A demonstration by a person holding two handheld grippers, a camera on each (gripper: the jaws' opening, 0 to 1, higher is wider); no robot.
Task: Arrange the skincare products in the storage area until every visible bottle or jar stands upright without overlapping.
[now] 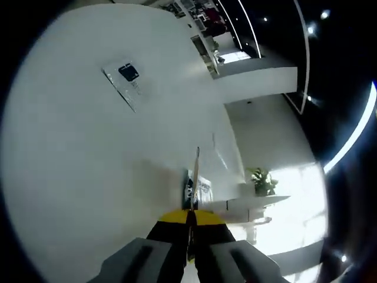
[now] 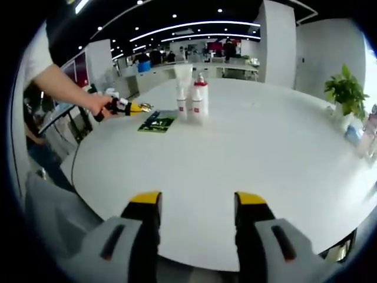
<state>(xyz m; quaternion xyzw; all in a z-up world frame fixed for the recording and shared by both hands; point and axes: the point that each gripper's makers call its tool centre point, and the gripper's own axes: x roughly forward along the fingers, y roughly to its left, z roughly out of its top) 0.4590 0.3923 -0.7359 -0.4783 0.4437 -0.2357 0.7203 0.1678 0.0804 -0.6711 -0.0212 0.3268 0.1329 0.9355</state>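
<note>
In the right gripper view, three upright white containers stand close together at the table's far side: a tall tube, a red-topped pump bottle and a smaller bottle. A dark green flat packet lies just left of them. A hand holds my left gripper beside that packet. My right gripper hovers over the near table edge, open and holding nothing. In the left gripper view, my left gripper has its yellow tips pressed together on a thin flat packet seen edge-on.
The round white table spreads wide. A clear flat packet with a dark square lies on it. A potted plant and some small items sit at the right edge. A person's arm reaches in from the left.
</note>
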